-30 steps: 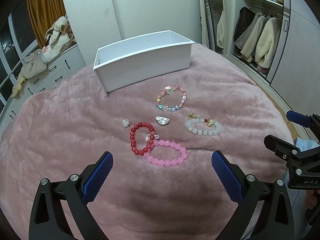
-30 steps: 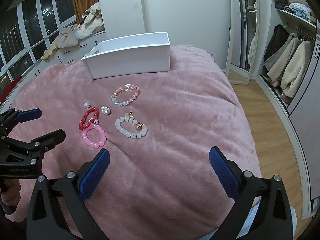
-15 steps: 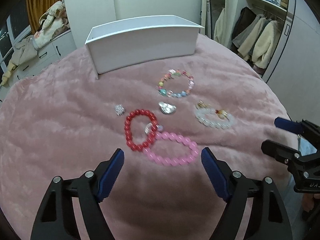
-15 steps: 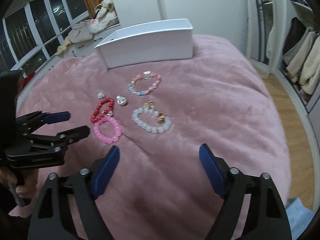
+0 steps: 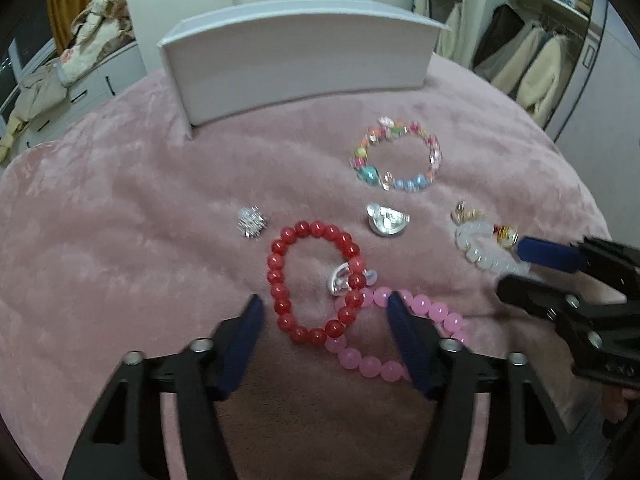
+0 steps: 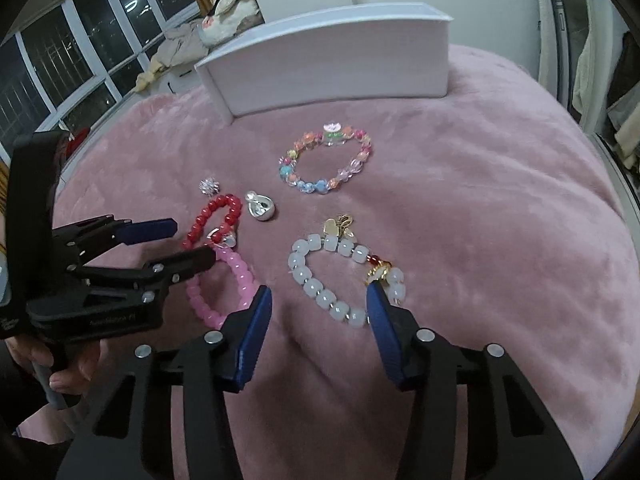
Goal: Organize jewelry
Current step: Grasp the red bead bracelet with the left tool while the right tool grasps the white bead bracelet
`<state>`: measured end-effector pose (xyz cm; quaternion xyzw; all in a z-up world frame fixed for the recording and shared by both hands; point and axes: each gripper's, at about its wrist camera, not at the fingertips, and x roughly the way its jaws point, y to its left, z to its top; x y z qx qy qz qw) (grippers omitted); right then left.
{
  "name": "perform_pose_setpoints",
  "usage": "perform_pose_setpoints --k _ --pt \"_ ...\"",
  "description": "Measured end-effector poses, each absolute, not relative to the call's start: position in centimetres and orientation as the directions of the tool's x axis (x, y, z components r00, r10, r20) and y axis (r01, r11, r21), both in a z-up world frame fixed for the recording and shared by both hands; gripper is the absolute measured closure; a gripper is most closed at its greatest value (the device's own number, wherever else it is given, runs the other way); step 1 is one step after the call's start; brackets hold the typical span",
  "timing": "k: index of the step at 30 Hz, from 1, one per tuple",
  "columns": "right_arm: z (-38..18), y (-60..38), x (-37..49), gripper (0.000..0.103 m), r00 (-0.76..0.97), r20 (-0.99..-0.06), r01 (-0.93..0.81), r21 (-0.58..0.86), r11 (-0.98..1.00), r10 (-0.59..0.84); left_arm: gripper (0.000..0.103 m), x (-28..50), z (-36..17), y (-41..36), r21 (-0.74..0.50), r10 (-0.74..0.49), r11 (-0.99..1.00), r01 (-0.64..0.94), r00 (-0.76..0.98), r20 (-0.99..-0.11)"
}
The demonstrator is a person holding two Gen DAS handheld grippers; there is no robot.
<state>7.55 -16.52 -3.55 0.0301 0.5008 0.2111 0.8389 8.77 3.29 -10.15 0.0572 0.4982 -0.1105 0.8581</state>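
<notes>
Two bracelets lie straight ahead of my two tools, and the next move turns on which tool faces which. My left gripper (image 5: 322,312) is spread wide and low over the red bracelet (image 5: 314,282), whose near arc sits between the blue pads; its loop runs longer away from me than across, and its right side overlaps the pink bracelet (image 5: 400,344), with a small silver charm (image 5: 340,280) lying at the crossing. My right gripper (image 6: 318,300) is also spread, holding nothing, and straddles the near end of the white bracelet (image 6: 340,280), which stretches diagonally away to my left. So I judge the left hand nearer the red one and the right hand nearer the white one. The multicolored bracelet (image 5: 396,158) lies farther on, nearer the white box (image 5: 296,56), which stands well behind everything as the likely destination. A silver pendant (image 5: 386,222) and a sparkly brooch (image 5: 251,222) rest loose between them. All of it sits on a plush pink blanket (image 6: 500,200), soft enough that beads may sink. A wardrobe (image 5: 540,52) stands to the right, dark windows (image 6: 72,52) to the left.
</notes>
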Motion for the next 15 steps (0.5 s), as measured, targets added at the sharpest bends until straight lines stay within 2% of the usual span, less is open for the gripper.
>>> perform_pose_setpoints --k 2,4,5,7,9,15 --pt "-3.8 -16.3 7.8 0.072 0.406 -0.839 -0.320 0.240 0.916 0.362 0.065 8.8 -10.8 3.2 0.004 -0.114 0.969 0.247 0.463 -0.879" --pt "-3.8 -16.3 7.9 0.086 0.405 -0.839 -0.318 0.244 0.916 0.364 0.072 9.0 -11.0 3.4 -0.003 -0.118 0.969 0.246 0.453 -0.884" --pt "-3.7 -16.4 7.9 0.087 0.406 -0.839 -0.311 0.248 0.918 0.364 0.076 9.0 -10.9 3.4 -0.008 -0.123 0.969 0.248 0.450 -0.884" --pt "-3.6 -16.6 7.9 0.091 0.404 -0.840 -0.304 0.249 0.920 0.361 0.077 9.2 -10.7 3.5 -0.007 -0.125 0.968 0.252 0.453 -0.883" --pt "-3.2 -16.7 7.8 0.092 0.410 -0.834 -0.310 0.254 0.916 0.370 0.087 9.2 -10.5 3.6 -0.005 -0.124 0.968 0.251 0.459 -0.880" --pt "-0.5 -17.4 6.9 0.092 0.473 -0.783 -0.326 0.271 0.906 0.405 0.088 9.1 -8.9 4.3 -0.022 -0.141 0.970 0.242 0.487 -0.862"
